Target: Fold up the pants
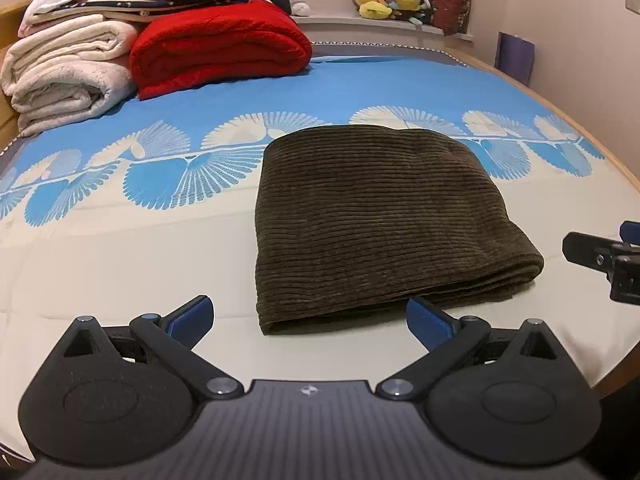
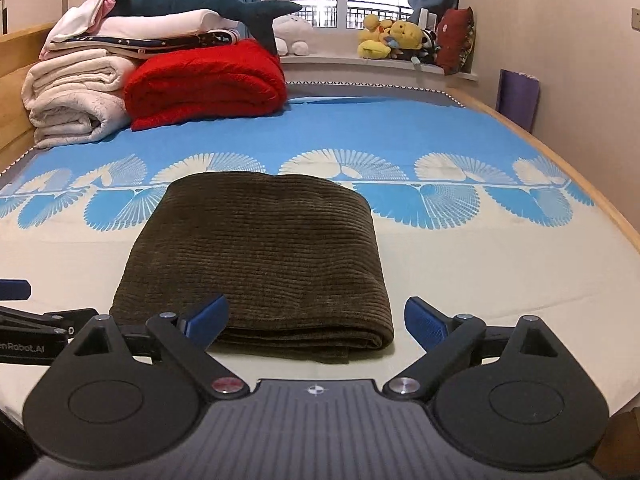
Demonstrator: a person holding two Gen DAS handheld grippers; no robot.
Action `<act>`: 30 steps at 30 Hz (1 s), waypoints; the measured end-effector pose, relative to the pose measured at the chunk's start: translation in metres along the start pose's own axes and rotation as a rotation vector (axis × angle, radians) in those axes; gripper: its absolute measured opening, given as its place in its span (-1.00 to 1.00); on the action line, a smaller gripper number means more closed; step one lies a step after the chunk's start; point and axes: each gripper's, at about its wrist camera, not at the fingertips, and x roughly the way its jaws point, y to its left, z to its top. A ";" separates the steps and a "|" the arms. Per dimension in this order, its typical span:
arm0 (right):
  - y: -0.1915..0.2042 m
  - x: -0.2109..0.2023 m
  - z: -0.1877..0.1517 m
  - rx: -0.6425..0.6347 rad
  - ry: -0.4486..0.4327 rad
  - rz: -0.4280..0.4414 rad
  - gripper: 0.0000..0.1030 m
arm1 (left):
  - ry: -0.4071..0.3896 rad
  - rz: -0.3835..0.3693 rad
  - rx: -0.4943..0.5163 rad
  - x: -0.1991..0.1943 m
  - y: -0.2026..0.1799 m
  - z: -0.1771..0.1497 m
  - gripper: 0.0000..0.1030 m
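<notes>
On the bed (image 2: 500,272), across its cream and blue fan-patterned cover, your dark brown corduroy pants (image 2: 256,256) lie folded into a compact, layered rectangle, with the stacked edges facing you at the near end. Judging by that shape, the folding looks done or very nearly so; what may be left is only a tidy-up of the near edge, where the layers sit slightly uneven. Your left gripper (image 1: 310,314) hangs just short of the bundle's near left corner with its blue-padded fingers (image 1: 192,316) spread wide and nothing between them. Your right gripper (image 2: 316,318) sits at the near right corner, its fingers (image 2: 424,322) equally wide; the pants' edge shows between them, but the pads do not press on it. No boxes or baskets appear here. Against the far left, a folded red plush blanket (image 2: 204,80) and a pile of cream blankets (image 2: 76,96) are stacked well apart from the pants.
</notes>
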 end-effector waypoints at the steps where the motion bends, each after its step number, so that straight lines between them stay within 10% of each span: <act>1: 0.000 0.000 0.000 0.001 0.001 -0.002 0.85 | -0.002 -0.002 0.004 0.000 -0.001 0.000 0.99; 30: 0.007 0.008 -0.001 -0.038 0.023 0.005 0.85 | 0.005 -0.015 0.009 0.006 0.000 0.000 1.00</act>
